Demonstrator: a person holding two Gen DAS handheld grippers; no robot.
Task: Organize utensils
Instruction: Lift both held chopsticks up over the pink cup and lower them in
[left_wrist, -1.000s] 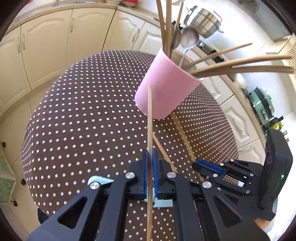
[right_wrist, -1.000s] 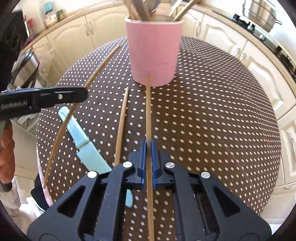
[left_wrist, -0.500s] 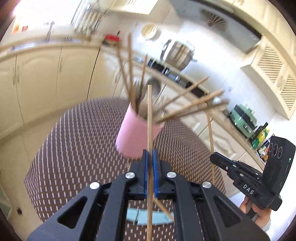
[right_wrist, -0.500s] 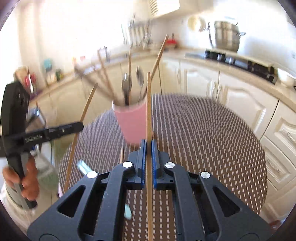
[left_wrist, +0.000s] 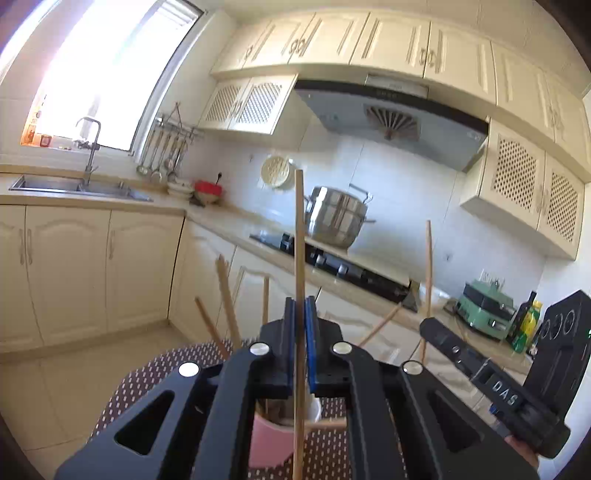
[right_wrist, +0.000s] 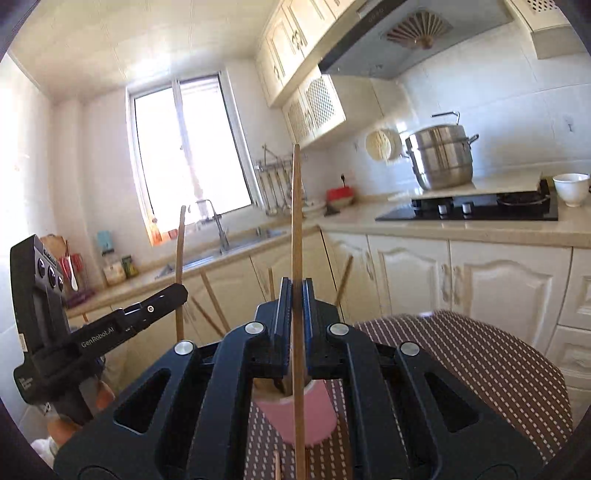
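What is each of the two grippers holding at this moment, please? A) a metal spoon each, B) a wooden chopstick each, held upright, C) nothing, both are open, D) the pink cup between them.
B: the left gripper is shut on a wooden chopstick and the right gripper on another chopstick, both standing upright above the pink cup.

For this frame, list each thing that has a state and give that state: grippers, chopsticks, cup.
Left gripper: shut on a chopstick.
Left chopstick: held upright, clamped.
Right gripper: shut on a chopstick.
Right chopstick: held upright, clamped.
Pink cup: upright on the dotted tablecloth, holding several chopsticks.
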